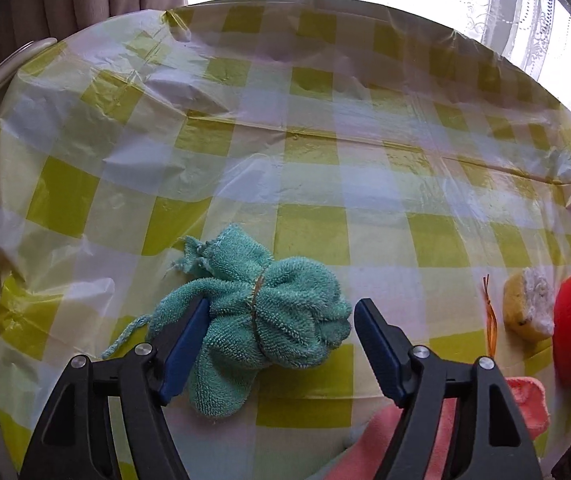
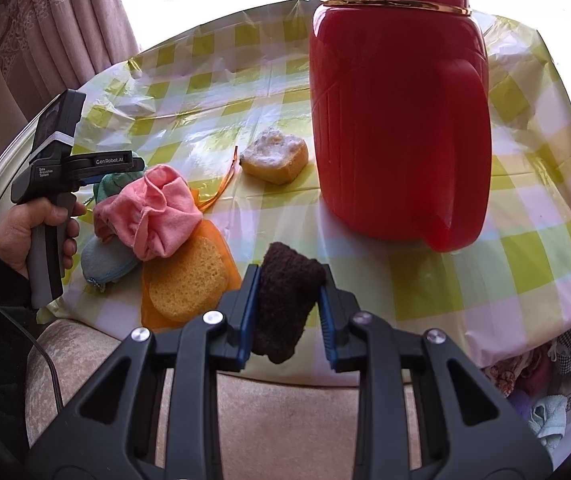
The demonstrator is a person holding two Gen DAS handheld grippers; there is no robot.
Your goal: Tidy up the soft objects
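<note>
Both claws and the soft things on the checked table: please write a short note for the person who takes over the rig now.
Left claw: open, astride the teal terry cloth tied with a band, not gripping.
Right claw: shut on the dark brown fuzzy sponge, above the table edge.
On the table: pink cloth, flat yellow sponge on an orange mesh bag, yellow block sponge beside the red jug.
Done: unclear. Left: everything appears unsorted.

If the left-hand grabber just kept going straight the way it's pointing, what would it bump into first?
Most likely the green towel bundle: it lies on the checked tablecloth between the open fingers of the left gripper. How far off it lies is unclear.
</note>
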